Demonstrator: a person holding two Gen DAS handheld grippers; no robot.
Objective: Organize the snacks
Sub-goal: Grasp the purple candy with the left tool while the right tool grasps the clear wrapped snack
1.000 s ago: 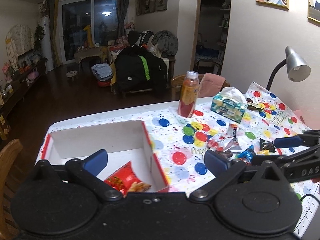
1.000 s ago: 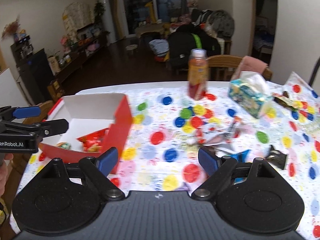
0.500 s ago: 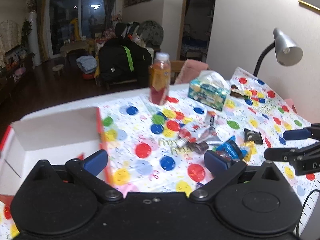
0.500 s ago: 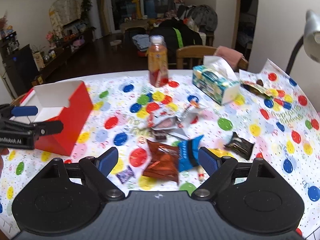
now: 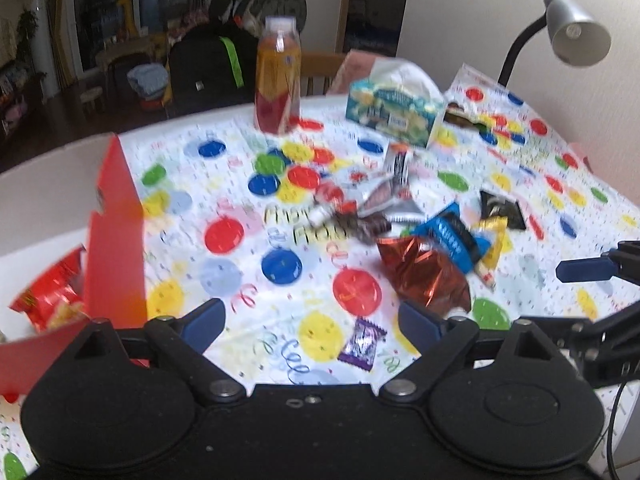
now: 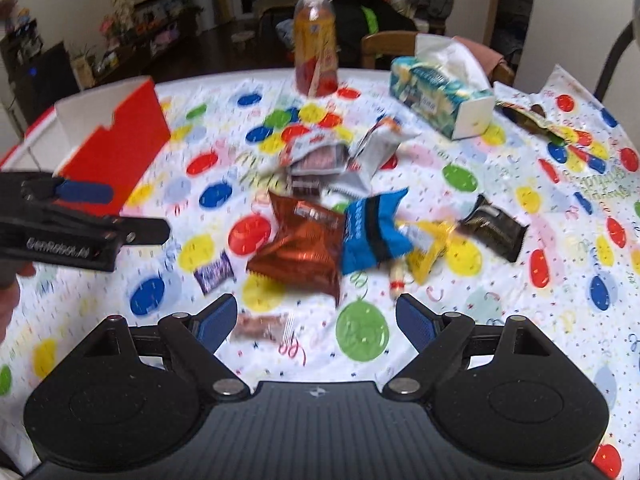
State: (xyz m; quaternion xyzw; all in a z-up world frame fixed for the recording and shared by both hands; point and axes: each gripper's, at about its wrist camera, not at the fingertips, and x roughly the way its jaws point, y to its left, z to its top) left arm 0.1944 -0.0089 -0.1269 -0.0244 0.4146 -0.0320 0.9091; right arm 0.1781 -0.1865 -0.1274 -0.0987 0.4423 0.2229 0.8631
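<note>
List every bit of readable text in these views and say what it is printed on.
"GenRobot.AI", blurred but legible, on the left hand-held gripper.
Tablecloth lettering: too blurred.
Bottle, tissue box and snack packets labels: too blurred.

White lettering on the side of the left gripper (image 6: 86, 216), seen from the right wrist camera, reads roughly "GenRobot.AI"; motion blur softens the letters. On the balloon-patterned tablecloth (image 6: 500, 320), gold party lettering near the far right edge (image 6: 596, 184) looks like "Happy Birthday" but cannot be read for certain; a second patch of the same lettering near the middle (image 5: 308, 226) is too smeared to make out. The snack wrappers, the drink bottle (image 6: 315, 46) label and the tissue box (image 6: 440, 98) carry print, all too blurred to read.
</note>
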